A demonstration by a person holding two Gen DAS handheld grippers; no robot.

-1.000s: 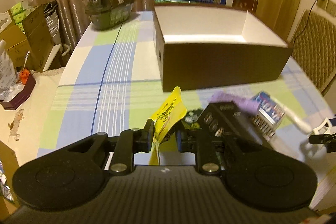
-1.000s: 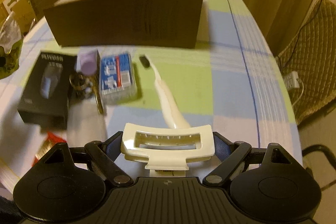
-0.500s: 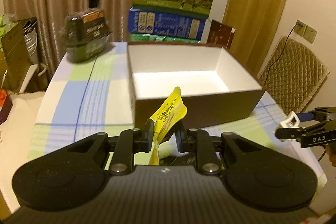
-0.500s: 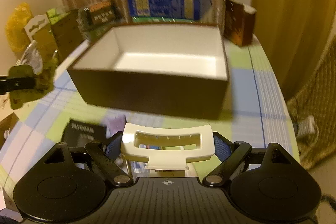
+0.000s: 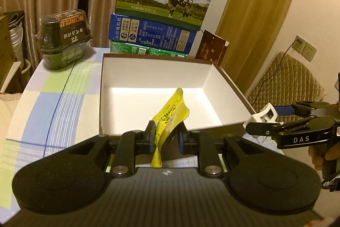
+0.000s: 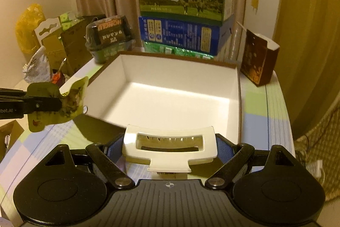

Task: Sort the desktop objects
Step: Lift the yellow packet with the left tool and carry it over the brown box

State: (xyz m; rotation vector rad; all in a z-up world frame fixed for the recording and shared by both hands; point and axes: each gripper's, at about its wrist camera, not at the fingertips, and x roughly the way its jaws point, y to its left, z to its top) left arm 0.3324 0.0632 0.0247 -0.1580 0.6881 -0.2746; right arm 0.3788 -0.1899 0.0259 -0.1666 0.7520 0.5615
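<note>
Left wrist: left tongs [image 5: 164,133] pinch yellow packet [image 5: 172,112]; right tongs [image 6: 170,147] clamp white clip [image 6: 170,147]

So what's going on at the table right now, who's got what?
A person is holding a pair of tongs in each hand at the near edge of the open box, which is empty. The left tongs are clamped on a yellow snack packet; the right tongs grip a white hair claw clip across its width. Neither item has been dropped in yet.
</note>
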